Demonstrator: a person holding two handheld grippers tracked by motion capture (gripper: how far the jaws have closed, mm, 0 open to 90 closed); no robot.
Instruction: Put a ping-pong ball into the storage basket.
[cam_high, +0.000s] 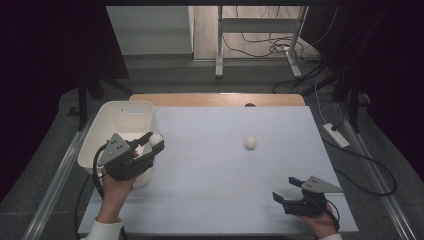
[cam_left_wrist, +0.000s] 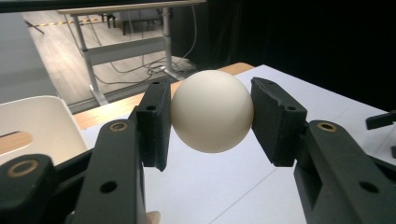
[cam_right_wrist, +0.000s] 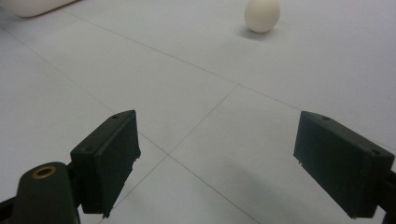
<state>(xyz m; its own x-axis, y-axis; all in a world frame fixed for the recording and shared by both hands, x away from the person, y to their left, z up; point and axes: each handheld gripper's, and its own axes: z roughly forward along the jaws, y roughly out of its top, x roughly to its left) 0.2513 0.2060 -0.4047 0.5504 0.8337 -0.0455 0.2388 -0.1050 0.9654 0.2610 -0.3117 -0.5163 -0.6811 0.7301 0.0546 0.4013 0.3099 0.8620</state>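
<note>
My left gripper (cam_high: 154, 141) is shut on a white ball (cam_left_wrist: 212, 111), both pads pressed against its sides, and holds it in the air beside the right rim of the white bin (cam_high: 120, 116). That held ball (cam_high: 155, 139) shows at the jaw tips in the high view. A second white ball (cam_high: 250, 142) lies on the white table top, right of centre; in the right gripper view this ball (cam_right_wrist: 262, 15) sits far ahead. My right gripper (cam_high: 285, 190) rests low at the table's front right, jaws open with nothing between them (cam_right_wrist: 219, 163).
The white bin (cam_left_wrist: 32, 126) stands at the table's left edge. A wooden strip (cam_high: 220, 99) runs along the far edge. Beyond it are a desk frame and cables (cam_high: 265, 45) on the floor. A power strip (cam_high: 336, 135) lies right of the table.
</note>
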